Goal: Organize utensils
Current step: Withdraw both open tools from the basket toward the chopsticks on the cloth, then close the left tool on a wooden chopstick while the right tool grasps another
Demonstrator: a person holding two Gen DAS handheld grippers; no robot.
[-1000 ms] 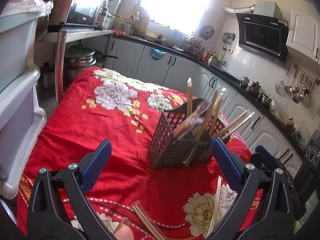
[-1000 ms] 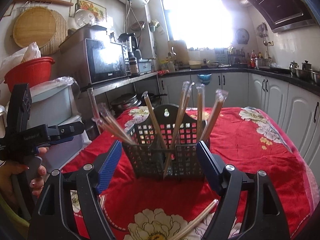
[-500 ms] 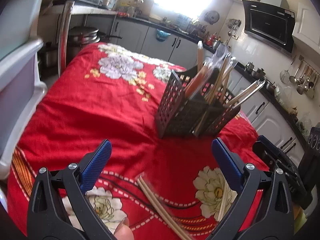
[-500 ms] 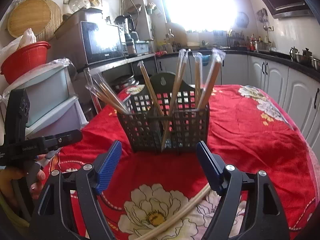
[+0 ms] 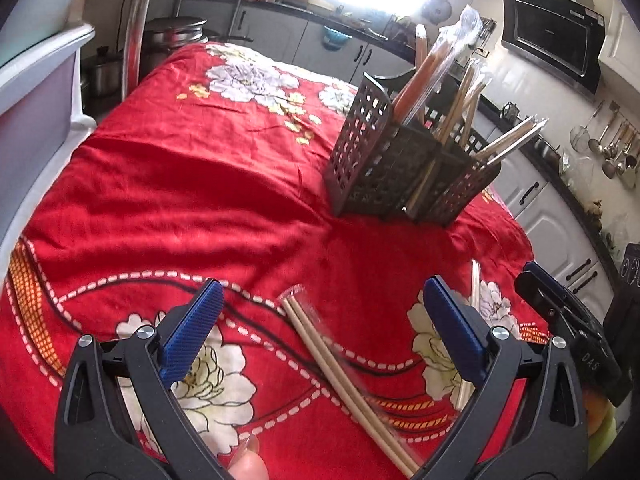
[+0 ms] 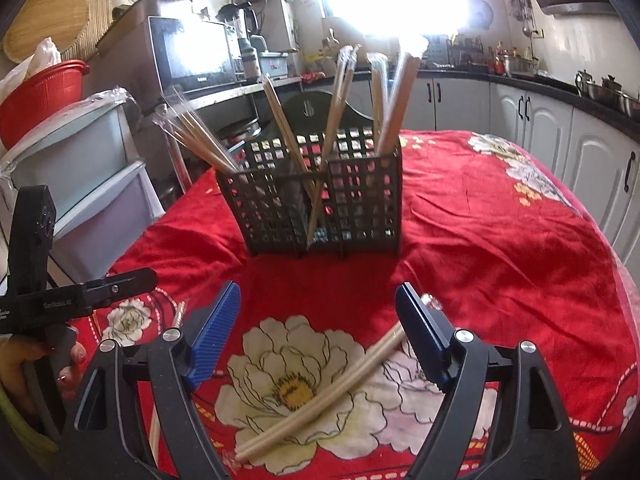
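Note:
A black lattice utensil basket (image 5: 404,168) (image 6: 324,196) stands on the red flowered tablecloth (image 5: 192,184) and holds several wrapped chopstick pairs upright. My left gripper (image 5: 320,320) is open above a wrapped chopstick pair (image 5: 340,380) lying on the cloth between its fingers. My right gripper (image 6: 318,334) is open above another wrapped chopstick pair (image 6: 324,392) lying across a white flower. A further pair (image 5: 472,312) lies by the left gripper's right finger. The left gripper's body shows in the right wrist view (image 6: 60,296).
Grey storage drawers (image 6: 80,184) stand left of the table. White kitchen cabinets (image 6: 560,140) and a counter run along the far side. A microwave (image 6: 196,52) sits on a shelf behind the basket. The table edge drops off at the right (image 6: 624,292).
Both grippers have tilted down and lowered toward the cloth. The loose chopstick pairs now lie more fully between each gripper's open fingers, and the basket sits higher in both views.

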